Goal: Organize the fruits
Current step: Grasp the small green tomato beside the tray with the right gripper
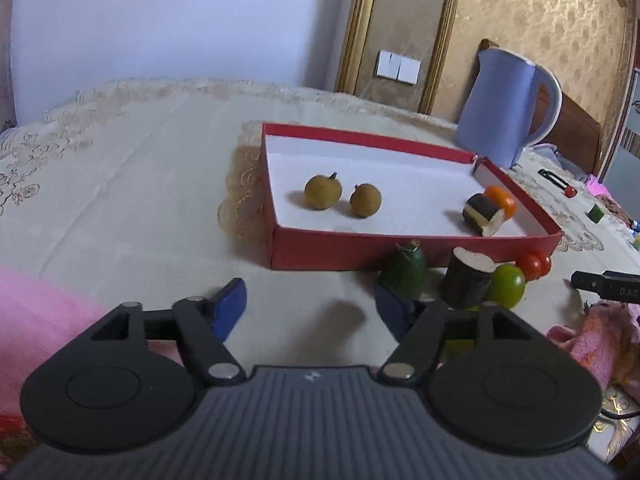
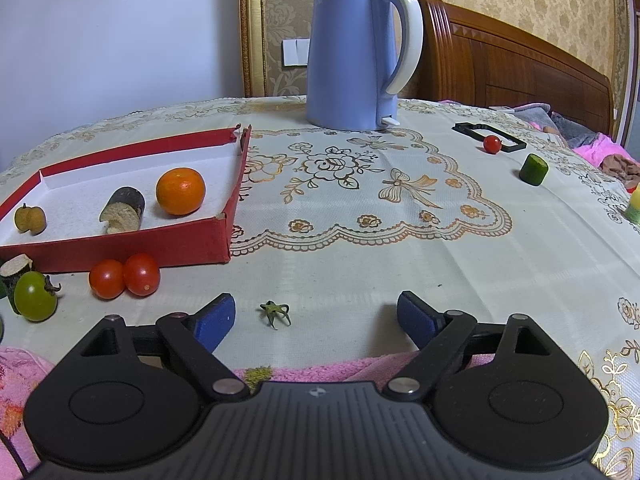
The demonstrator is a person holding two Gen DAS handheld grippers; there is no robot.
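The tabletop (image 2: 360, 264), under a cream embroidered cloth, runs out of frame on every side. A blue kettle (image 2: 352, 56) stands upright at its far edge, beyond the red box (image 2: 120, 246). The box is shallow, white-lined, its long axis running left to right; the left-wrist view shows one far corner split open. Inside lie an orange (image 2: 181, 191), a dark cut cylinder (image 2: 124, 210) on its side with the pale cut face toward the right-wrist camera, and two brown fruits (image 1: 323, 192) that partly overlap in the right-wrist view. Just outside the near wall sit two touching red tomatoes (image 2: 124, 278), a green tomato (image 2: 35, 296) and a cut stub (image 1: 468, 282), the latter cropped in the right-wrist view. A dark green piece (image 1: 404, 276) hides part of one left finger. The left gripper (image 1: 308, 308) and right gripper (image 2: 316, 320) both hover with fingers spread wide, holding nothing. A loose green calyx (image 2: 275, 312) lies between the right fingers.
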